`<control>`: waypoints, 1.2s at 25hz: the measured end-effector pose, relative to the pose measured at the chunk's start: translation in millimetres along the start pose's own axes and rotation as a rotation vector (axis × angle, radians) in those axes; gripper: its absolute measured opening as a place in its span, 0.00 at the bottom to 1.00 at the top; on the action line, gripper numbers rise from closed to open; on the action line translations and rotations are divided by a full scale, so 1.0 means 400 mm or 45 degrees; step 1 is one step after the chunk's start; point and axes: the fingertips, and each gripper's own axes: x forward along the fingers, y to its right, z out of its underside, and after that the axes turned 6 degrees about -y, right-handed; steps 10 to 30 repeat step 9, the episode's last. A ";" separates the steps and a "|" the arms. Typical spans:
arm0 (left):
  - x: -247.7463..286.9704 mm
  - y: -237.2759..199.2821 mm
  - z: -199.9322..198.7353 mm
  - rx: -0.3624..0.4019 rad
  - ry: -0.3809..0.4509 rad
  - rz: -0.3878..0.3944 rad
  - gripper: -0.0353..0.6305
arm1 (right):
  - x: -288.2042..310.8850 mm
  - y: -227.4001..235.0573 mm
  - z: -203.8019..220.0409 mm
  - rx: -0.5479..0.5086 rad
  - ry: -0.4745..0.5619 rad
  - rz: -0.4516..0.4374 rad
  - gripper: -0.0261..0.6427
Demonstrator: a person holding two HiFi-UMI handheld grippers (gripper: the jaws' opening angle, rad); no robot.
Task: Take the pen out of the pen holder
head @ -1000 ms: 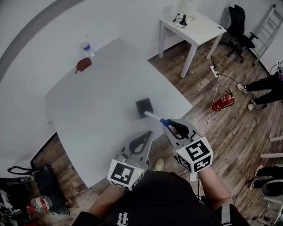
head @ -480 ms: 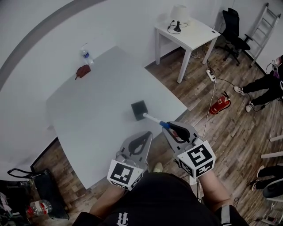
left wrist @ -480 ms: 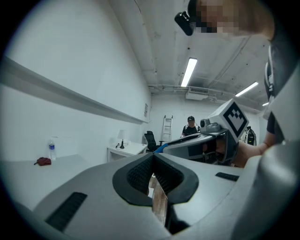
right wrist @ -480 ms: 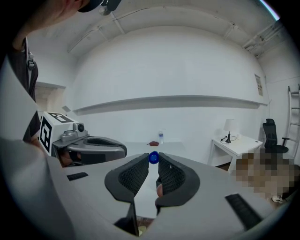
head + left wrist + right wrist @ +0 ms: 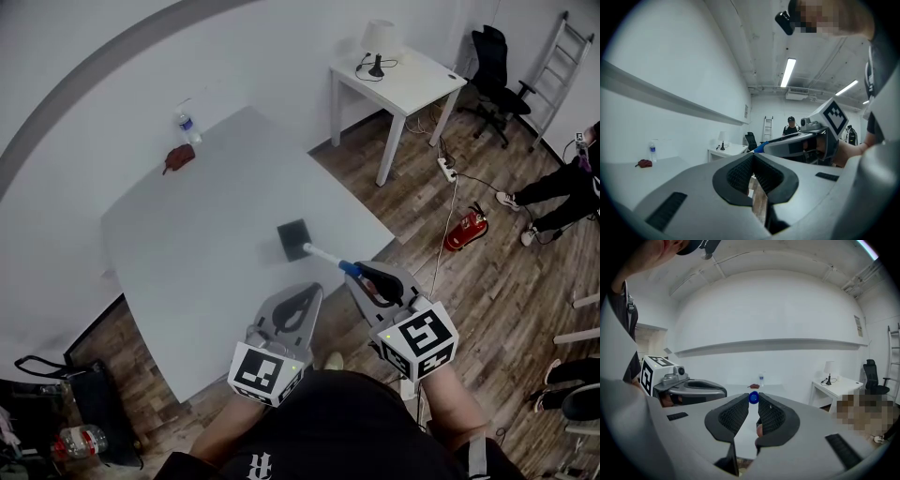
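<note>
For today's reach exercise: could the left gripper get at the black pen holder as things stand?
Probably yes: only bare table lies between the left gripper and the pen holder, though its jaws are shut.

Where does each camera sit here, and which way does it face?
Head view: on the person's head, facing steeply down at the white table; forearms, left gripper, right gripper shut on the pen.
Left gripper view: on the left gripper, facing along its shut jaws across the room; right gripper alongside.
Right gripper view: on the right gripper, facing the wall past the pen; left gripper at left.
Shared: all three show the water bottle.
</note>
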 end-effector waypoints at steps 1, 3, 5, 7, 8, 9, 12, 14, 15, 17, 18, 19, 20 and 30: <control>0.000 0.003 0.000 0.000 0.001 -0.002 0.06 | -0.003 0.000 0.001 -0.002 0.002 -0.002 0.14; -0.001 0.006 0.000 0.000 -0.001 -0.007 0.06 | -0.004 0.001 0.000 -0.006 0.006 -0.005 0.14; 0.000 0.004 -0.002 0.001 -0.002 -0.008 0.06 | 0.000 0.000 -0.002 -0.002 0.004 -0.012 0.14; 0.000 -0.001 -0.003 0.002 -0.001 -0.007 0.06 | 0.007 -0.003 -0.004 0.002 0.003 -0.018 0.14; 0.000 -0.004 -0.004 0.003 -0.001 -0.007 0.06 | 0.010 -0.003 -0.005 0.003 0.002 -0.019 0.14; -0.001 -0.006 -0.005 0.003 0.000 -0.008 0.06 | 0.014 -0.003 -0.006 0.005 0.002 -0.019 0.14; -0.001 -0.006 -0.005 0.003 0.000 -0.008 0.06 | 0.014 -0.003 -0.006 0.005 0.002 -0.019 0.14; -0.001 -0.006 -0.005 0.003 0.000 -0.008 0.06 | 0.014 -0.003 -0.006 0.005 0.002 -0.019 0.14; -0.001 -0.006 -0.005 0.003 0.000 -0.008 0.06 | 0.014 -0.003 -0.006 0.005 0.002 -0.019 0.14; -0.001 -0.006 -0.005 0.003 0.000 -0.008 0.06 | 0.014 -0.003 -0.006 0.005 0.002 -0.019 0.14; -0.001 -0.006 -0.005 0.003 0.000 -0.008 0.06 | 0.014 -0.003 -0.006 0.005 0.002 -0.019 0.14; -0.001 -0.006 -0.005 0.003 0.000 -0.008 0.06 | 0.014 -0.003 -0.006 0.005 0.002 -0.019 0.14; -0.001 -0.006 -0.005 0.003 0.000 -0.008 0.06 | 0.014 -0.003 -0.006 0.005 0.002 -0.019 0.14; -0.001 -0.006 -0.005 0.003 0.000 -0.008 0.06 | 0.014 -0.003 -0.006 0.005 0.002 -0.019 0.14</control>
